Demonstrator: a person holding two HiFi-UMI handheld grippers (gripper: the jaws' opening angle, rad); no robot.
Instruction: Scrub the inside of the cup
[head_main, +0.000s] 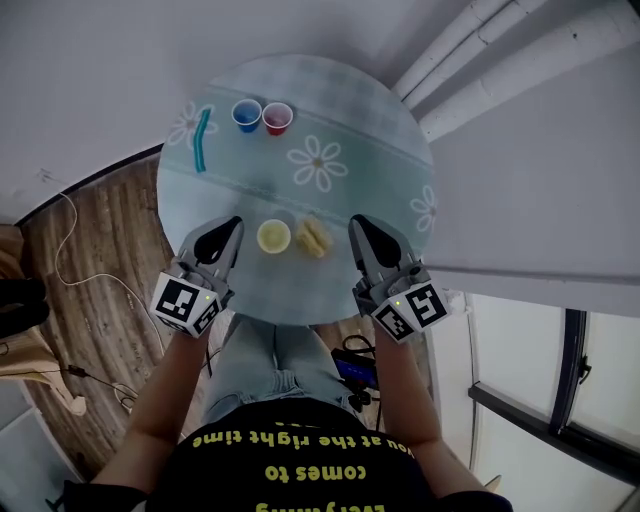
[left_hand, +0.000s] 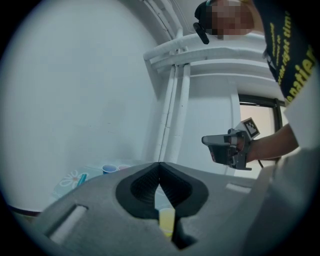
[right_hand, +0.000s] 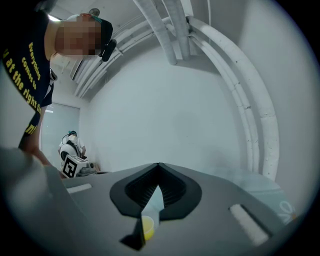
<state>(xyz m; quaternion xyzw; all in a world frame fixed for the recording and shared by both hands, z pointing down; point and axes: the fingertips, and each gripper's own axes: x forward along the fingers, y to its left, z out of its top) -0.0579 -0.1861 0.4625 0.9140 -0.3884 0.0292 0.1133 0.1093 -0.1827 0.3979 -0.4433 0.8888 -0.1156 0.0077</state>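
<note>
We saw a round table (head_main: 370, 130) w/ a pale blue cloth, white daisy print, set close to the walls (head_main: 90, 60), which were plain white. The floor (head_main: 100, 240) was brown wood planks, showing left of the table, w/ a thin white cable (head_main: 58, 255) looping across it. White pipes (head_main: 480, 40) ran side by side along the wall at upper right; from lower down we saw them climb the wall & bend overhead. A window (head_main: 520, 350) w/ a dark frame sat at lower right, bright w/ daylight. Light elsewhere was soft & even.
</note>
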